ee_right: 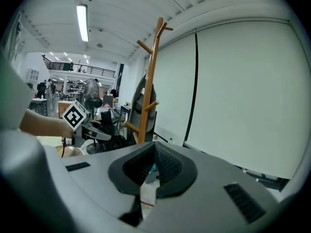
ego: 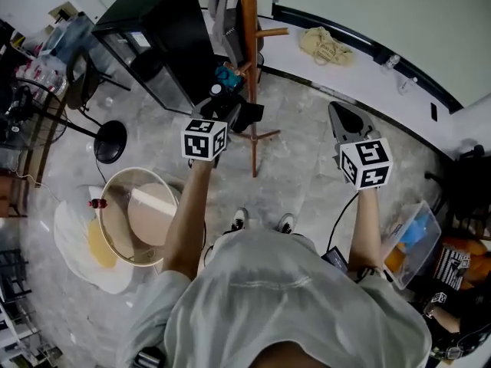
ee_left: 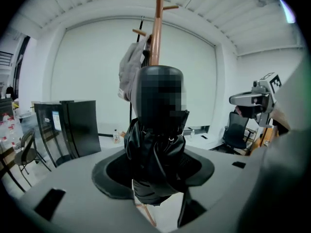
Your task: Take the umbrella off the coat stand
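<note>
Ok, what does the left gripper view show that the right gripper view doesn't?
Only the left gripper view: the left tool clamped on the black umbrella, plus the right tool seen from outside. Only the right gripper view: the right tool's jaws together with nothing between them, the left tool's marker cube, and a lit ceiling lamp. Both: the wooden coat stand with a grey garment hanging on it.
</note>
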A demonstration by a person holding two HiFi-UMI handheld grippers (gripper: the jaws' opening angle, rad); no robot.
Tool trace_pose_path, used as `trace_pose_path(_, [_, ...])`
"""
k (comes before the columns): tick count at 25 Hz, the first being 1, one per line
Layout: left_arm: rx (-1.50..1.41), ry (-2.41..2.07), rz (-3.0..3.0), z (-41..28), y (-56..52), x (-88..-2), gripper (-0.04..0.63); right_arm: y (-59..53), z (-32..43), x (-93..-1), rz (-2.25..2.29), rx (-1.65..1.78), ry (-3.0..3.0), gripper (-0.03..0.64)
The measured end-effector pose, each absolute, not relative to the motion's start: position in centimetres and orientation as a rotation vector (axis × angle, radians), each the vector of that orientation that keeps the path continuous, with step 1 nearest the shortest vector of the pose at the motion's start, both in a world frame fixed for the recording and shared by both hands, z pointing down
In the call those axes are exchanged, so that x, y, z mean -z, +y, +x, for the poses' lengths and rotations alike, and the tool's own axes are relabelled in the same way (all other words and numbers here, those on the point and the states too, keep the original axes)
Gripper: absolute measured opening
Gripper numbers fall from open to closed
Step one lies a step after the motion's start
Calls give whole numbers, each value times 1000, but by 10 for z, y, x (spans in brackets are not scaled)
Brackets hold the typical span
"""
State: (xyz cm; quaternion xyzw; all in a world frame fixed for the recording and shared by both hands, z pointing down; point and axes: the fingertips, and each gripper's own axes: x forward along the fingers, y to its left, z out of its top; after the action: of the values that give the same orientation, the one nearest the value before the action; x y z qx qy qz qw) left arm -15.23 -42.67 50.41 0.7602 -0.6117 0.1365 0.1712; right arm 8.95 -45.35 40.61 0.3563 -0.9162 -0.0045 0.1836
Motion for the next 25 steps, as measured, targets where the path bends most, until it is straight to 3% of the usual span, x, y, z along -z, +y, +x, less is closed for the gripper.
trace_pose_path(12, [-298, -1889, 2266, -188, -363, -392, 250, -452, 46, -339, 1010, 138, -2739, 21])
trace_pose_path(25, [-272, -1957, 2287, -198, -327, -356, 249, -452, 19, -340, 965, 174, -2726, 20])
